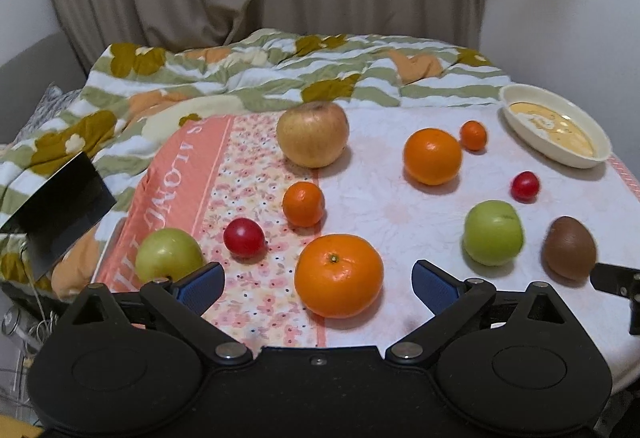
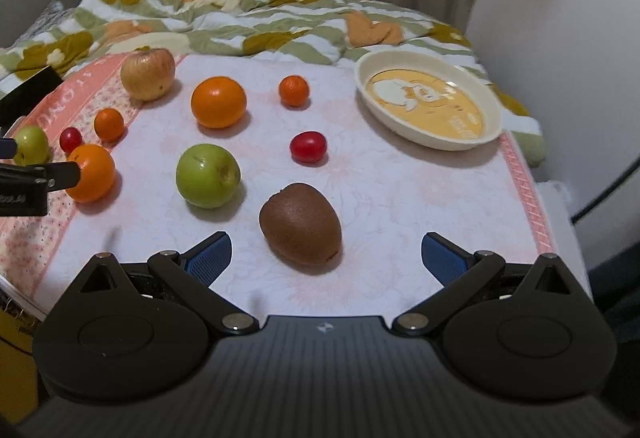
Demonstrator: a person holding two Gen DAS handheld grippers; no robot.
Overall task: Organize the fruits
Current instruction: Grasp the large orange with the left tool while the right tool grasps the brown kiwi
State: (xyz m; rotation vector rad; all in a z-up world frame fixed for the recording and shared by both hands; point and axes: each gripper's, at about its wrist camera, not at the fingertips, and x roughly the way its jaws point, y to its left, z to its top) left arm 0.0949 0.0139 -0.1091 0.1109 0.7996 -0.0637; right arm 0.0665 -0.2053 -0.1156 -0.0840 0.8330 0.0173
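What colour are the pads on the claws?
Blue, with a fine textured surface; the pads show best in the right wrist view.

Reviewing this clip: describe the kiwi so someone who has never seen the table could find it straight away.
Start at the cream oval dish at the far right of the pink floral cloth, then come toward the camera, past a small red fruit. The kiwi lies just ahead of the open right gripper, right of a green apple. It is the only brown, fuzzy, egg-shaped fruit.

Dim warm indoor light, soft shadows, fisheye-bent edges.
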